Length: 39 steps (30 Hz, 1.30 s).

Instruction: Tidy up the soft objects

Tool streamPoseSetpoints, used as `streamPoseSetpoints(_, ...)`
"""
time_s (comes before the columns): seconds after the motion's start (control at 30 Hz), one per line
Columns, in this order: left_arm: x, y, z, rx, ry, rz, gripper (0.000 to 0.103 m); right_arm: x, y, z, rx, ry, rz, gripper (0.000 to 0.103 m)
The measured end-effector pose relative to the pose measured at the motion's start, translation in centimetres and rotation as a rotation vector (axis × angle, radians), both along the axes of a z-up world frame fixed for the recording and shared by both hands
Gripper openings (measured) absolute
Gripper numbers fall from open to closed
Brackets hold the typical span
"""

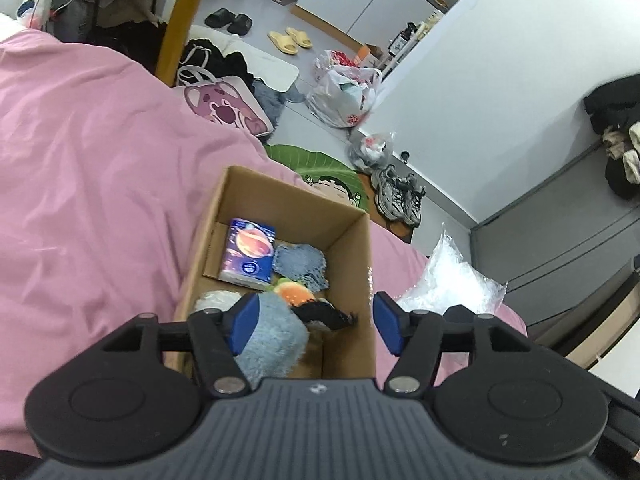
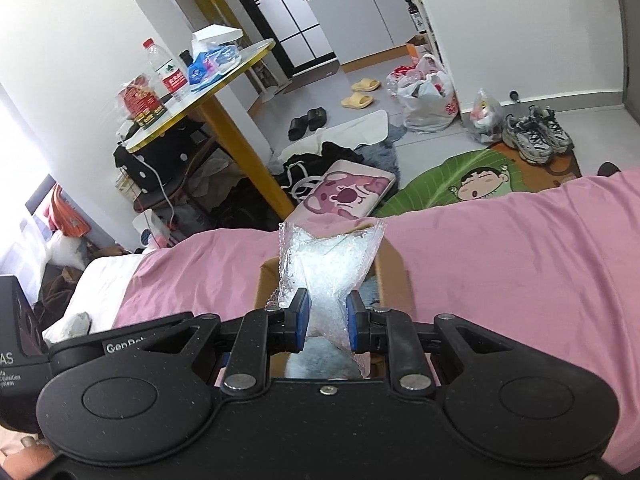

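So, quick rundown of how it looked:

Left claw [image 1: 314, 322]: spread wide with nothing between the blue pads, hanging right over the box.

Right claw [image 2: 327, 322]: clamped tight on the bubble wrap bag [image 2: 328, 268], pinching it at the waist so it puffed out above the pads.

Cardboard box [image 1: 362, 268]: sat open on the pink bedspread [image 1: 92, 184], near the bed's edge.

Inside the box: a tissue pack [image 1: 250, 254] with a planet print toward the far-left corner, a grey-blue fuzzy cloth [image 1: 300, 262] just beside it, and a light blue plush [image 1: 270, 340] at the near end, touching the left pad. Something orange and black was tucked between them; couldn't tell what.

Bag position: held above the box's near side, from the right wrist view.

Floor: sneakers [image 1: 398, 198] and a green cartoon rug [image 1: 320, 170] beyond the bed.
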<state>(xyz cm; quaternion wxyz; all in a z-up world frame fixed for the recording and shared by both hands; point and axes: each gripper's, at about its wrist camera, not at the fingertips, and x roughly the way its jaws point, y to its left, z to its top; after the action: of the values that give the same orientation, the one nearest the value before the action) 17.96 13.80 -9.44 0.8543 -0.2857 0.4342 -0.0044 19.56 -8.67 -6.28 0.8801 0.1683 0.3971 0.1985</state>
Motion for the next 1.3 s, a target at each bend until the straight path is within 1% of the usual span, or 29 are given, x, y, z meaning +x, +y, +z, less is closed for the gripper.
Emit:
streamPoseSetpoints(0.1, 0.0, 0.7, 0.1, 0.015, 0.007, 0.018, 0.061, 0.3, 0.7, 0.0, 0.009, 0.003, 0.011, 0.02)
streamPoseSetpoints(0.17, 0.0, 1.3, 0.2, 0.018, 0.008, 0.029, 0.061, 0.6, 1.1, 0.0, 0.03, 0.002, 0.016, 0.024)
streamPoseSetpoints(0.2, -0.1, 1.5, 0.3, 0.02, 0.008, 0.033, 0.062, 0.9, 1.2, 0.0, 0.045, 0.001, 0.019, 0.025)
streamPoseSetpoints(0.23, -0.2, 1.8, 0.4, 0.025, 0.008, 0.038, 0.062, 1.1, 1.3, 0.1, 0.055, 0.002, 0.021, 0.03)
streamPoseSetpoints(0.27, -0.3, 1.9, 0.5, 0.031, 0.007, 0.042, 0.064, 1.3, 1.4, 0.1, 0.06, 0.006, 0.023, 0.041)
streamPoseSetpoints(0.33, -0.4, 2.4, 0.8, 0.048, 0.004, 0.051, 0.069, 1.3, 1.4, 0.4, 0.064, -0.001, 0.016, 0.05)
streamPoseSetpoints(0.43, -0.6, 2.6, 1.3, 0.075, 0.005, 0.056, 0.076, 0.8, 1.0, 0.7, 0.073, -0.005, 0.018, 0.053)
streamPoseSetpoints(0.5, -0.7, 2.7, 1.6, 0.092, 0.007, 0.059, 0.082, 0.3, 0.6, 0.8, 0.064, -0.002, 0.019, 0.057)
streamPoseSetpoints(0.57, -0.8, 2.6, 1.9, 0.116, 0.009, 0.064, 0.084, 0.0, 0.3, 1.0, 0.042, -0.007, 0.02, 0.064)
streamPoseSetpoints(0.63, -0.9, 2.3, 2.2, 0.14, 0.011, 0.065, 0.086, -0.5, -0.3, 1.3, 0.029, -0.012, 0.019, 0.068)
streamPoseSetpoints(0.7, -1.1, 1.9, 2.5, 0.164, 0.012, 0.061, 0.089, -1.0, -1.2, 1.5, 0.027, -0.013, 0.017, 0.069)
streamPoseSetpoints(0.77, -1.3, 1.4, 2.8, 0.185, 0.008, 0.053, 0.09, -1.3, -1.8, 1.8, 0.024, -0.018, 0.013, 0.076)
streamPoseSetpoints(0.87, -1.8, 0.4, 3.5, 0.213, 0.004, 0.038, 0.091, -2.0, -2.9, 2.6, 0.012, -0.038, 0.013, 0.081)
streamPoseSetpoints(0.9, -2.0, 0.1, 3.6, 0.221, 0.003, 0.032, 0.091, -2.2, -3.3, 2.8, 0.01, -0.043, 0.014, 0.083)
streamPoseSetpoints(0.93, -2.3, -0.3, 3.9, 0.231, 0.001, 0.028, 0.091, -2.5, -3.7, 3.1, 0.009, -0.049, 0.014, 0.089)
streamPoseSetpoints(1.07, -3.5, -2.0, 5.1, 0.272, -0.013, 0.008, 0.093, -3.7, -5.3, 4.1, -0.005, -0.091, 0.014, 0.098)
streamPoseSetpoints(1.17, -4.3, -3.3, 5.8, 0.309, -0.025, -0.004, 0.096, -4.6, -6.5, 4.6, -0.001, -0.112, 0.012, 0.102)
streamPoseSetpoints(1.27, -4.9, -4.4, 6.5, 0.334, -0.032, -0.009, 0.099, -5.3, -7.7, 4.8, -0.003, -0.121, 0.012, 0.103)
streamPoseSetpoints(1.3, -5.2, -4.9, 6.7, 0.343, -0.034, -0.011, 0.102, -5.5, -8.1, 4.9, -0.004, -0.124, 0.012, 0.103)
